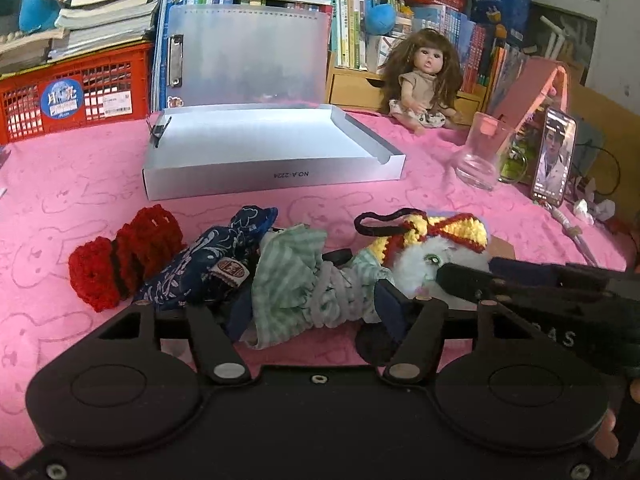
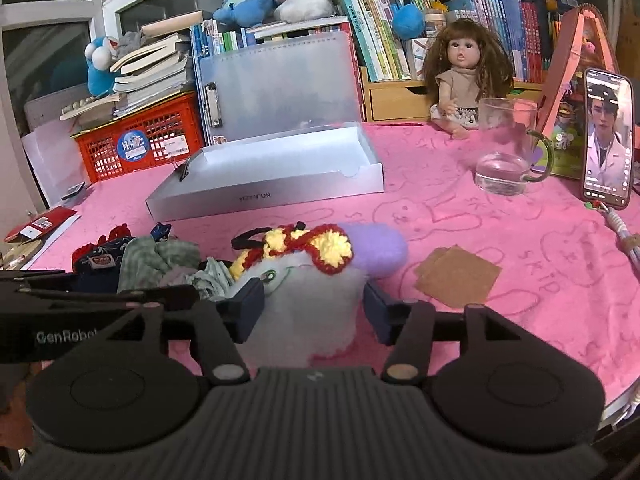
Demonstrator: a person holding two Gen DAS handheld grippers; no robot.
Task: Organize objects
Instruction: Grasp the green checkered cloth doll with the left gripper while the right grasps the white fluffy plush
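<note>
The shallow white cardboard box (image 1: 256, 148), lid propped upright, lies bare at twelve o'clock on the pink cloth (image 1: 80, 184), so the sorting looks barely begun. All the soft things sit in a heap at six o'clock. The right gripper (image 2: 308, 304) straddles the grey plush toy with crocheted red-and-yellow hat (image 2: 304, 312), pads at its flanks; a firm squeeze I cannot tell. The left gripper (image 1: 316, 308) brackets the green striped cloth bundle (image 1: 288, 280), grip likewise unclear. A blue patterned pouch (image 1: 208, 260) and red crocheted piece (image 1: 120, 256) wait at nine o'clock.
</note>
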